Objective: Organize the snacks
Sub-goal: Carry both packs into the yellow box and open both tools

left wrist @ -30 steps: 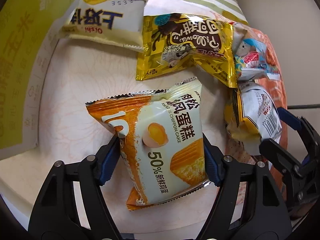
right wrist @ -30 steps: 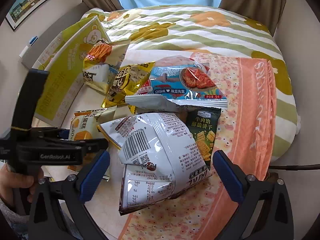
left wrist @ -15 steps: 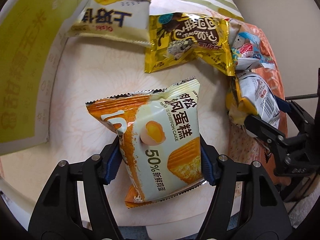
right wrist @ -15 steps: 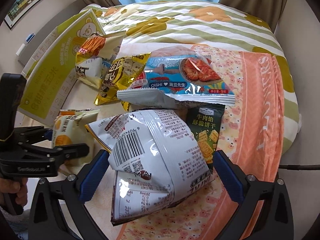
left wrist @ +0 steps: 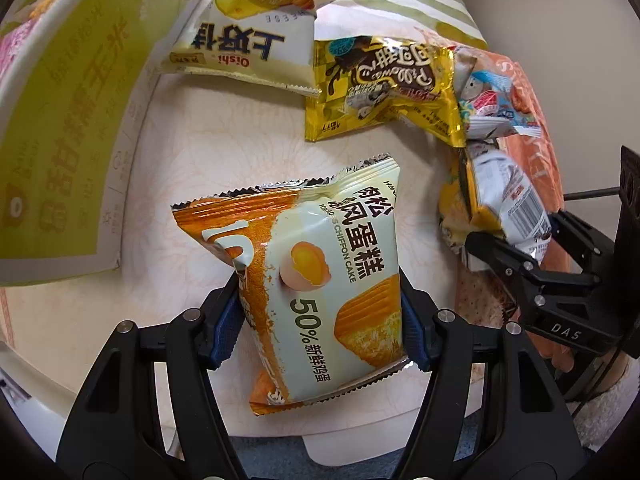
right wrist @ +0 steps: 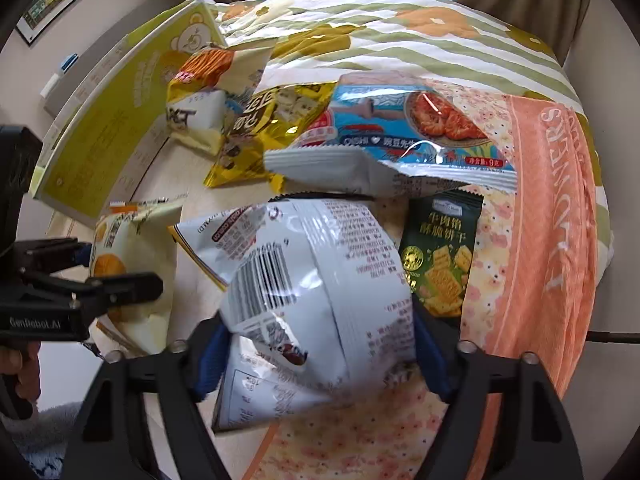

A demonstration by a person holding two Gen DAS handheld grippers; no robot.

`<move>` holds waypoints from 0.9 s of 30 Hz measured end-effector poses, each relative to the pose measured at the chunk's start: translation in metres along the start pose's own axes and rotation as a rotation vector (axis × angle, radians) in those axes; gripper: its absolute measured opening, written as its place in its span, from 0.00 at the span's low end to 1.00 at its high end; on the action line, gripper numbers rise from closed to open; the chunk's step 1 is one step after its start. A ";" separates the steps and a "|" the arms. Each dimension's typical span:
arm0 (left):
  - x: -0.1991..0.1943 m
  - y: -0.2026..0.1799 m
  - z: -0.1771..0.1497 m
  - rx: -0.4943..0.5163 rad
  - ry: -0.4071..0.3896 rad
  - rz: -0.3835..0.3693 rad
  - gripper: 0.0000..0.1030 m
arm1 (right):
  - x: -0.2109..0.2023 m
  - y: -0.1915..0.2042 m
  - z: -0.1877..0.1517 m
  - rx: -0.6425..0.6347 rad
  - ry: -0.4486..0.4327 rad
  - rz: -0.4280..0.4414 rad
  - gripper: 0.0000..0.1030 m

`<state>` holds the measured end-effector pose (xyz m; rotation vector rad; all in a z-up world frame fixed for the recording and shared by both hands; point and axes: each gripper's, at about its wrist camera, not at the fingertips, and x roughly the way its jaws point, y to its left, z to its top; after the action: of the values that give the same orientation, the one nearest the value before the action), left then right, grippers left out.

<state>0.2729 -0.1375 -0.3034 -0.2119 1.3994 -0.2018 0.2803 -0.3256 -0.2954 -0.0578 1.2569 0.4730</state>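
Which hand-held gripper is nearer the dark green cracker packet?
Right. The right hand-held gripper, closing on the white chip bag, sits beside the green packet; the left hand-held gripper is farther off.

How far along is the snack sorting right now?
Nothing looks sorted yet. In hand: the left gripper clamps the chiffon cake packet; the right gripper is closing on the white chip bag. Left: the cheese snack bag, gold packet, blue shrimp-chip bag and green cracker packet lie loose.

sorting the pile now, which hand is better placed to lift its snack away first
Left. The left gripper already has both pads pressed on the chiffon cake packet, which lies clear of the others. The right gripper's jaws are closing on the silver bag, which overlaps neighbouring packets.
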 end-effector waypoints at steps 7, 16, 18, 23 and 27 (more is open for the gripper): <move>-0.027 -0.003 -0.012 0.015 -0.043 -0.012 0.61 | -0.022 0.003 -0.017 0.019 -0.019 0.006 0.61; -0.095 -0.001 -0.016 0.014 -0.158 -0.011 0.61 | -0.067 0.007 -0.024 0.046 -0.063 0.054 0.61; -0.111 0.004 -0.014 0.012 -0.185 -0.011 0.61 | -0.073 0.009 -0.018 0.049 -0.093 0.054 0.61; -0.155 0.026 0.000 0.026 -0.266 -0.029 0.61 | -0.097 0.022 0.000 0.042 -0.173 0.033 0.61; -0.183 0.053 0.016 0.052 -0.341 -0.049 0.61 | -0.114 0.044 0.024 0.029 -0.248 0.032 0.61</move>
<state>0.2608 -0.0379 -0.1410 -0.2264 1.0503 -0.2305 0.2596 -0.3145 -0.1737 0.0447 1.0217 0.4741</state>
